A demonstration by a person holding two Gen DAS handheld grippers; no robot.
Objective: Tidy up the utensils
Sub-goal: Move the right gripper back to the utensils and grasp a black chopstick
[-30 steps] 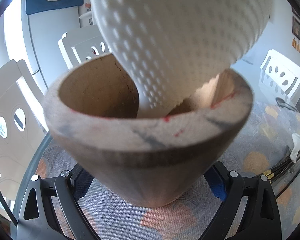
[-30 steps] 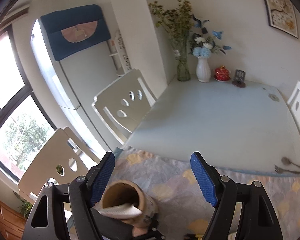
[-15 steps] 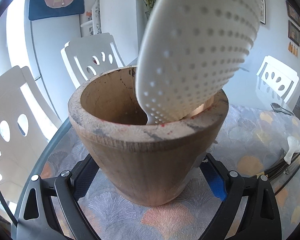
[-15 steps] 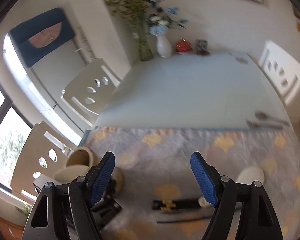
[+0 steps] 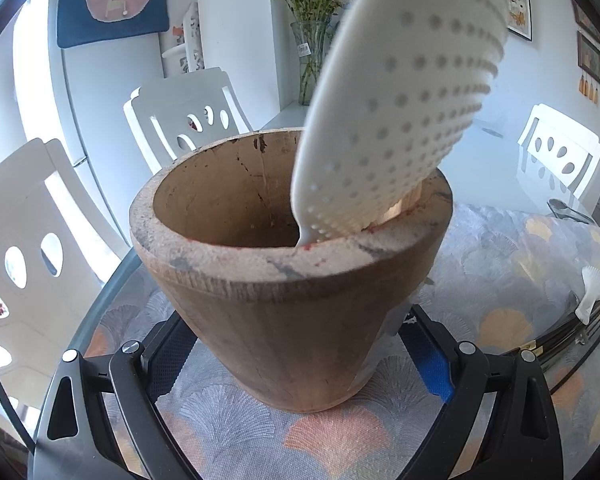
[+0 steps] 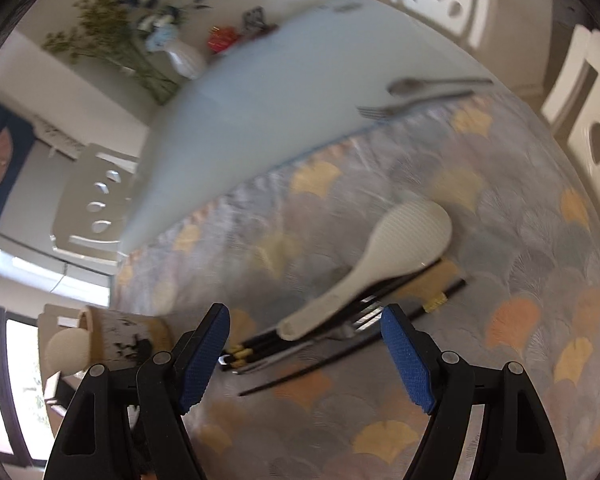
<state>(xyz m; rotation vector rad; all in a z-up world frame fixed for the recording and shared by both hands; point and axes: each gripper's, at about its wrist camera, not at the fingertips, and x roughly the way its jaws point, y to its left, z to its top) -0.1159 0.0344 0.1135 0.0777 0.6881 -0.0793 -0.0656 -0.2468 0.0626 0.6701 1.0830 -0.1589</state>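
Left gripper (image 5: 300, 364): its fingers (image 5: 430, 364) are closed against the sides of the wooden holder (image 5: 284, 300), which stands upright on the patterned cloth (image 5: 236, 436). A white dimpled paddle (image 5: 404, 112) sits in the holder, head up, leaning on the rim. Right gripper (image 6: 306, 354): fingers wide apart, nothing between them, above the cloth. Just beyond lie a second white paddle (image 6: 384, 256), resting across black chopsticks (image 6: 332, 312) and a fork (image 6: 356, 320). A spoon (image 6: 428, 85) and another fork (image 6: 408, 104) lie farther off on the bare table (image 6: 268, 92).
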